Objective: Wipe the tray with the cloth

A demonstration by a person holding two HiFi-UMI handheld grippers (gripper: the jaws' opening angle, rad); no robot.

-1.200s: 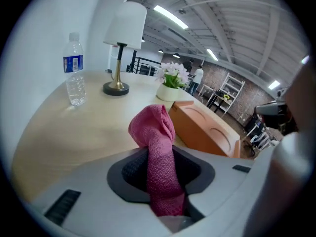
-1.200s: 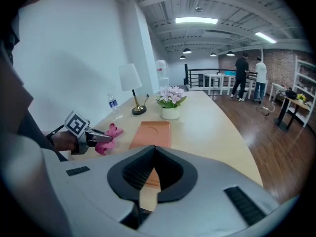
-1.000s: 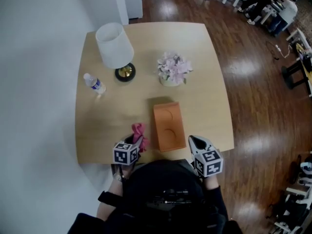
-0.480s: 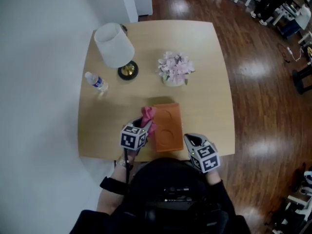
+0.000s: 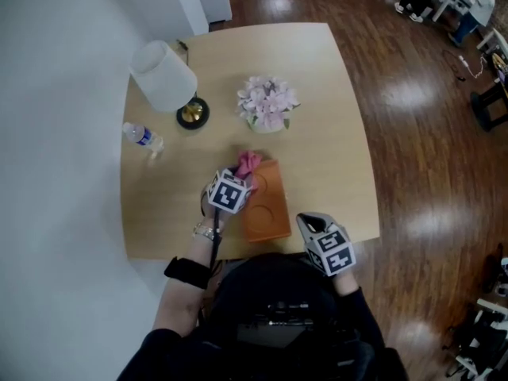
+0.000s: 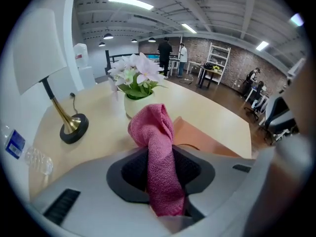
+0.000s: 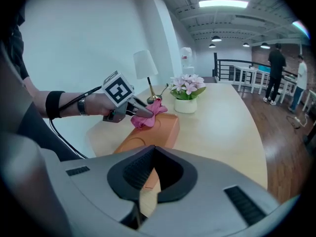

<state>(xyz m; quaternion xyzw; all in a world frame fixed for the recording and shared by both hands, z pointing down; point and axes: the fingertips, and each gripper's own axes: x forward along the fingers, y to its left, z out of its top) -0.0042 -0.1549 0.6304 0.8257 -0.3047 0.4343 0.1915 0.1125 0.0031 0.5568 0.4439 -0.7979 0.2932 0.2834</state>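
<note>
An orange tray with two round hollows lies on the table's near side. My left gripper is shut on a pink cloth, which it holds over the tray's far left corner. In the left gripper view the cloth bunches up out of the gripper, with the tray just beyond. My right gripper hovers at the tray's near right corner. Its jaws meet at the tips and I see nothing held between them. The tray runs on beyond them towards the cloth.
A pot of pale flowers stands just past the tray. A white-shaded lamp and a small water bottle stand at the far left. The table edge runs close to the tray's near end.
My left gripper has carried the cloth from the table left of the tray, forward and right, to the tray's far left corner. The right gripper has barely shifted.
</note>
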